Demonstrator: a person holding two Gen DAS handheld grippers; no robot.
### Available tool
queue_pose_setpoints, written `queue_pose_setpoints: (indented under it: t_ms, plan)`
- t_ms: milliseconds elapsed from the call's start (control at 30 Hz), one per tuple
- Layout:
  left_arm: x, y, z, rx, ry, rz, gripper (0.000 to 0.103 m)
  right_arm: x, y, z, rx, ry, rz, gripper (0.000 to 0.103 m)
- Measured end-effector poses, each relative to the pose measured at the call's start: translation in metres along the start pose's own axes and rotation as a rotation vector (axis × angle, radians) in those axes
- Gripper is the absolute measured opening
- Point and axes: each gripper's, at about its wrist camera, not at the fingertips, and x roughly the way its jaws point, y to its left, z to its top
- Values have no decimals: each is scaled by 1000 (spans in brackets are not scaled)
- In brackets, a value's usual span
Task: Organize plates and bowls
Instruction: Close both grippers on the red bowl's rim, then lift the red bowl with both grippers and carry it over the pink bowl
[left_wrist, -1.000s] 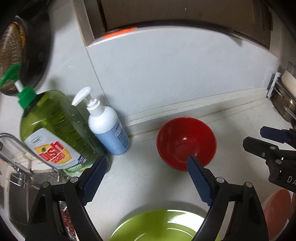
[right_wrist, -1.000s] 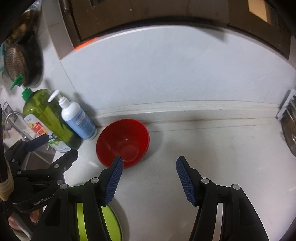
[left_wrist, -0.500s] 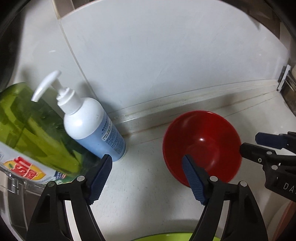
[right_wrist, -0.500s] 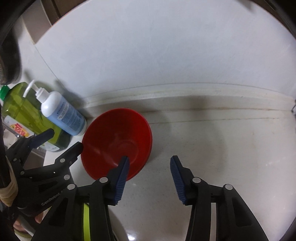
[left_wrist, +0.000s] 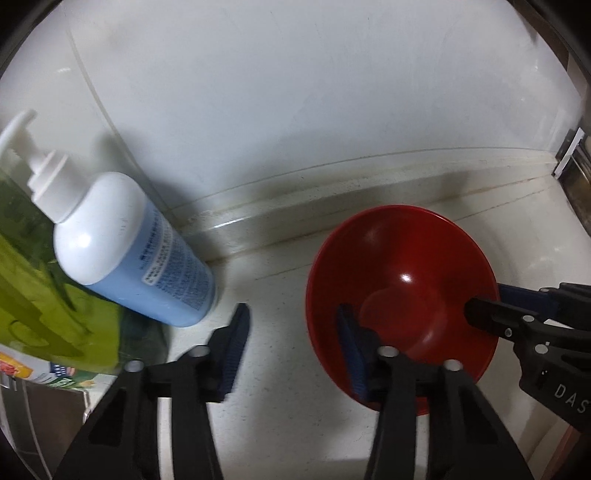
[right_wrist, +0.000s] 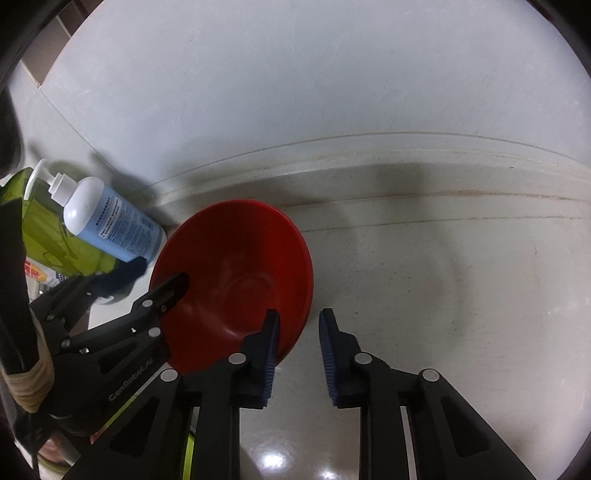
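Both your grippers, left (left_wrist: 291, 354) and right (right_wrist: 297, 356), have closed in, jaws parted astride the red bowl's (right_wrist: 236, 273) rim, ready to clamp.

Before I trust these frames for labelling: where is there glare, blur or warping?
Left wrist view: small highlight inside the red bowl, green bottle smeared, backsplash line bowed by fisheye. Right wrist view: bright reflections on the counter at bottom edge, dark vignette corners.

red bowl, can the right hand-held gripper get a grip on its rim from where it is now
Probably yes. The right hand-held gripper is open, with its left finger inside the red bowl and the other outside, so the near rim sits between them. Nothing blocks it; the left hand-held gripper straddles the opposite rim.
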Motion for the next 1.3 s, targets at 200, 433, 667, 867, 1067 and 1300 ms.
queue_pose_setpoints:
  t_ms: [200, 433, 667, 867, 1067, 1300]
  plan:
    - [10, -2, 2, -18, 45, -69, 14, 1, 5, 1, -5, -2, 2, 17]
    - [6, -5, 0, -46, 50, -68, 13, -2, 3, -3, 17, 10, 8, 16]
    - [-18, -6, -8, -46, 31, -103, 13, -24, 3, -15, 21, -6, 10, 16]
    - [-49, -15, -17, -34, -8, -135, 13, -54, 5, -32, 27, -34, 6, 16]
    - [-85, -26, -30, -23, -54, -176, 13, -91, 5, -53, 32, -76, -4, 16]
    - [-123, -46, -45, 9, -91, -214, 14, -132, -4, -79, 44, -127, -20, 16]
